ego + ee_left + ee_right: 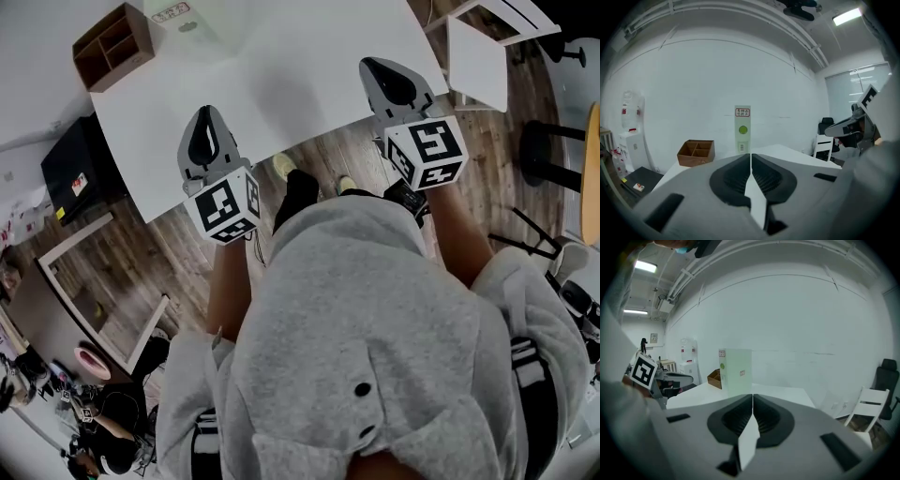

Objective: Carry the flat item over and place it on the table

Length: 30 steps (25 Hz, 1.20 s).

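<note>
At the far end of the white worktop (pixel 281 66) the flat item (pixel 735 370), a pale box, stands upright on its narrow edge. It is just beside the wooden organiser (pixel 112 45) and well apart from both of your tools, so nothing is being carried. Your main risk, as I judge it, is that tall, thin stance: nudge a broad face with closed jaws, or catch it high up, and it could topple or slide into the organiser. You would also have to part the jaws before any grasp, or you will only push it away. Your left hand-held gripper (pixel 750 158) and right hand-held gripper (pixel 752 399) are both closed right up on nothing, pads meeting. You hold them out in front on bare forearms (pixel 230 281), roughly level and aimed at the far wall, the left over the worktop's near edge, the right further forward
</note>
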{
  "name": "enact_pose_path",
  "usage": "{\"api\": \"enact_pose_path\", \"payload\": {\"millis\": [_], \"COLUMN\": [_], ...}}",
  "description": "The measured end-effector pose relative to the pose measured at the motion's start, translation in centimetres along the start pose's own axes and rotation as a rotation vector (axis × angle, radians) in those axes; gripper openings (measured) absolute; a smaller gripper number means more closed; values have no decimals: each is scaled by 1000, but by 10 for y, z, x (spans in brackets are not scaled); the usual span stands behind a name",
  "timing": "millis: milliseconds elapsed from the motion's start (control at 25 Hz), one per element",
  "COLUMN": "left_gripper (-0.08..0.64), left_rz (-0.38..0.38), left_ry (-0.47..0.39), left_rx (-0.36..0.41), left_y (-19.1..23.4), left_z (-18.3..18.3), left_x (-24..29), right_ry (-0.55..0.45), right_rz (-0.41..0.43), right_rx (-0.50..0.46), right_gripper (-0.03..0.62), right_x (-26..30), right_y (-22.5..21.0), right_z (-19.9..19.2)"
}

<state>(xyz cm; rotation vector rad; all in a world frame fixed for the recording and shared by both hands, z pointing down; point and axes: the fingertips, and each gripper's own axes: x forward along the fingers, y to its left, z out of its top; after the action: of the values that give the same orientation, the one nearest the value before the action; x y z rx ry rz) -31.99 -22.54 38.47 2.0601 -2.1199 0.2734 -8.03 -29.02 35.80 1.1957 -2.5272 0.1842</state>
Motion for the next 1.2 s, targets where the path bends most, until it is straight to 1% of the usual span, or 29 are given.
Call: {"api": "enact_pose_path", "payload": {"millis": [160,360,440,600,720,960,1200], "left_gripper": [21,21,21,21,21,21,21], "left_rz": [4,17,36,72,91,119,129], "left_ry": [7,-7,-3,-7,-24,-72,-106], "left_rx": [-17,12,25,9,16,38,42], "left_y": [-28,-85,-104,-137,-159,-184,-198], "left_z": [0,6,6,3,4,10,18], "left_x": [-23,-59,-74,-110,-134,-167,-177], "right_ry": [-18,-34,-37,-60,-76,-120,-150], "right_rz": [-2,-12,-14,-11,-3,19,28], "right_rx": [14,42,50,58,68,64,49], "right_gripper": [26,26,26,26,26,26,26], "right_x": [-29,-86,-109,-154,-180,-208,-223], "right_y": [-16,-46,-56,-71,-77,-81,-84], "right_z": [-11,-36,-47,-64,-75,-75,-71]}}
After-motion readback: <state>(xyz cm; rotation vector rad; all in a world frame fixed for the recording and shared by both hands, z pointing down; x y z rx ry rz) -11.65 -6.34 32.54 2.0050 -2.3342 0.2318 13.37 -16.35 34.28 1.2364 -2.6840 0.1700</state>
